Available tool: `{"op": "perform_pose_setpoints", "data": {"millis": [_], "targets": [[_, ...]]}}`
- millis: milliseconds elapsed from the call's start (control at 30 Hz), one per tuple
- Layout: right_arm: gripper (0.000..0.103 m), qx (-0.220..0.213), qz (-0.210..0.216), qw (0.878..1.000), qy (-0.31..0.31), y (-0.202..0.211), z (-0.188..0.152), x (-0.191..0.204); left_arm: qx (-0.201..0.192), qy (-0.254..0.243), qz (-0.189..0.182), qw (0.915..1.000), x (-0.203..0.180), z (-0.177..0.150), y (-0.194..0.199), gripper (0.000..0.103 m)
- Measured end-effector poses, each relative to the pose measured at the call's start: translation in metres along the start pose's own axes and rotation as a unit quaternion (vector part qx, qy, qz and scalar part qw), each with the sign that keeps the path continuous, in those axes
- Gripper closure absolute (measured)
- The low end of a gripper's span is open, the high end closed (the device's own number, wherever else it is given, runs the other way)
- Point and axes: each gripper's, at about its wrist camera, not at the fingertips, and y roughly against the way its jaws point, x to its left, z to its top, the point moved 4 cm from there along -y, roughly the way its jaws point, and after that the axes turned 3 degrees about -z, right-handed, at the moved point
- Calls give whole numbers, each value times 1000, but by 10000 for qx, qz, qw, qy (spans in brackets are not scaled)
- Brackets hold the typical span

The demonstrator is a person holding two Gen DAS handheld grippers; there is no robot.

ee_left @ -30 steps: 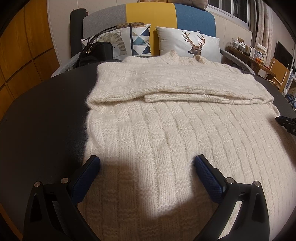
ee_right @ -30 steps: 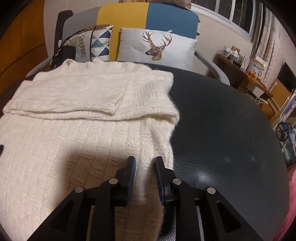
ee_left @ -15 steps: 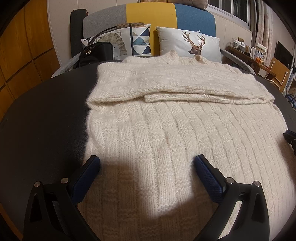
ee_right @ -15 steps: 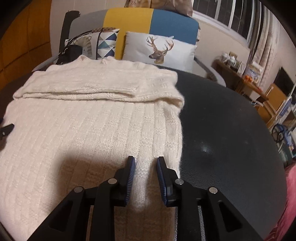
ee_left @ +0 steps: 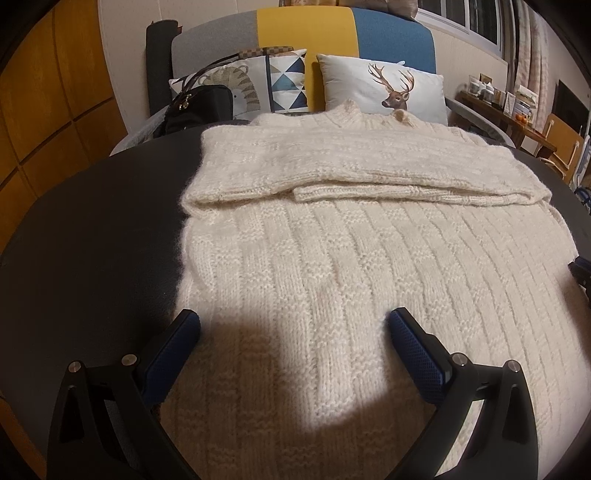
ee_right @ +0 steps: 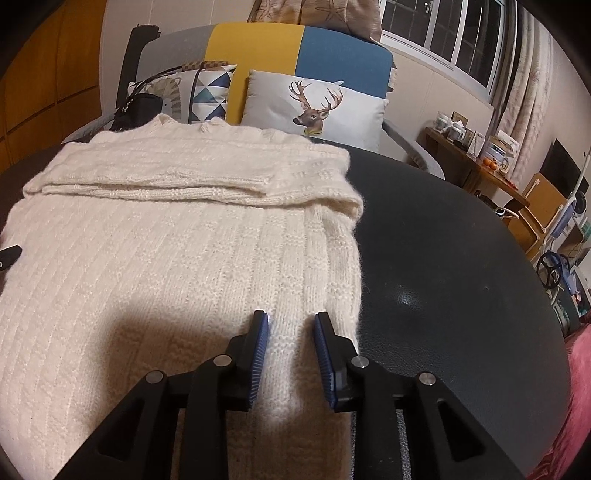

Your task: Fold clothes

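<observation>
A cream knitted sweater [ee_left: 369,266] lies flat on a dark round table [ee_left: 92,236], collar at the far side, with both sleeves folded across the chest. My left gripper [ee_left: 293,317] hovers over the near left part of the sweater with its jaws wide open and nothing between them. My right gripper [ee_right: 291,315] hangs over the sweater [ee_right: 166,266] just inside its right edge. Its jaws stand a narrow gap apart, and flat knit shows through the gap, unpinched. Each gripper's tip peeks into the other view, the right gripper [ee_left: 581,271] and the left gripper [ee_right: 9,254].
Behind the table [ee_right: 443,258] stands a grey, yellow and blue sofa [ee_left: 332,33] with a deer cushion [ee_left: 384,90], a patterned cushion [ee_left: 280,79] and a black handbag [ee_left: 199,107]. A wooden side table [ee_right: 476,162] with small items and a chair stand at the right.
My right gripper has shifted sideways over the sweater, and its tip has slid to the edge of the left wrist view. Its jaws have parted slightly. The left gripper and the sweater stayed put.
</observation>
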Motion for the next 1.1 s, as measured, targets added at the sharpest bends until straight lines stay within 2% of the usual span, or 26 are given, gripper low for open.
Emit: {"op": "perform_pose_setpoints", "data": {"millis": [567,800,900,967,1100], "targets": [[76,40,166,9998,-94,-2,-1,-3,91,-11,-33,10000,0,6,-9,0],[73,354,659,9965,-369,-20,18,-14,270,-48,-108,9996,-1,27,-26,0],[73,516,1038,9908,-694,-8,22,-22,426,-217,-33,9989,-3,32,-17,0],[73,364,1437,9847,-916,13,16,-20,323,-447,76,9984,-3,21,-5,0],[73,585,1631,9839,-428,32,-15,4,91,-918,296,9953,-4,-2,18,0]]}}
